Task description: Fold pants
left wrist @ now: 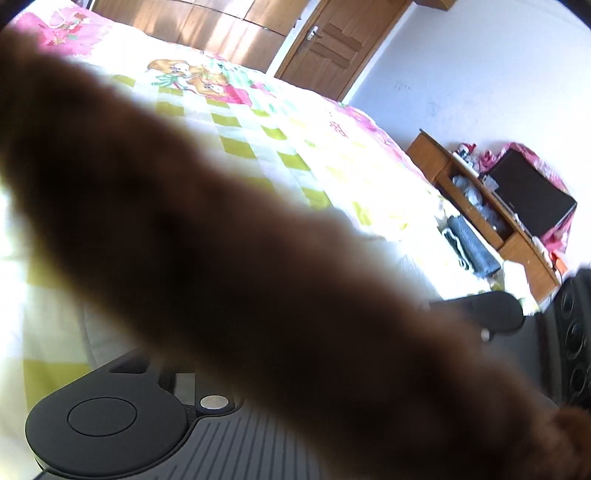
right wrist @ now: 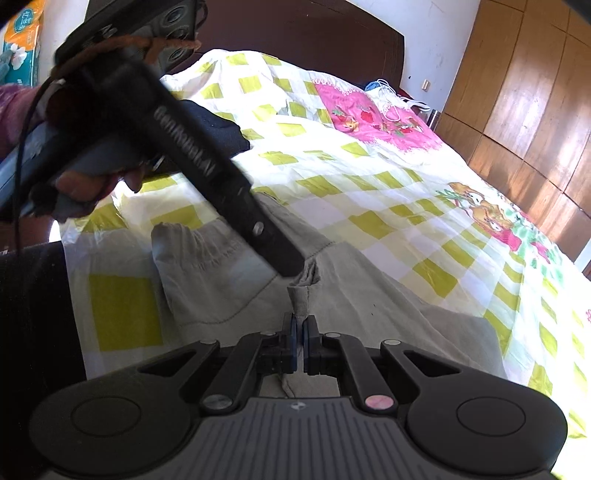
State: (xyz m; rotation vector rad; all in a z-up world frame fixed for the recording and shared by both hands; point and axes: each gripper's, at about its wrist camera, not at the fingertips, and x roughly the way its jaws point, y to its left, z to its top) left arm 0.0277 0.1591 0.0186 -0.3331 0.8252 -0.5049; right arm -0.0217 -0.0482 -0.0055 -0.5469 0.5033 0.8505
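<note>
The beige pants (right wrist: 229,280) lie spread on the checked quilt. My right gripper (right wrist: 300,325) is shut on a raised fold of their cloth, which stands up between the pads. A hand (right wrist: 85,188) holds my left gripper (right wrist: 291,267) slanting down from the upper left, its tip right at the bunched cloth just beyond that fold. It is seen side-on there, so its jaws do not show. In the left wrist view a blurred brown shape (left wrist: 240,258) close to the lens hides the fingertips and the pants. Only the gripper's body (left wrist: 103,417) shows.
The quilt (right wrist: 406,206) covers a wide bed with a dark headboard (right wrist: 303,33). Dark folded clothes (right wrist: 221,129) lie near the pillow end. A wooden wardrobe (right wrist: 524,110) lines the far side. A low wooden cabinet (left wrist: 517,240) and a folded grey cloth (left wrist: 469,247) stand beside the bed.
</note>
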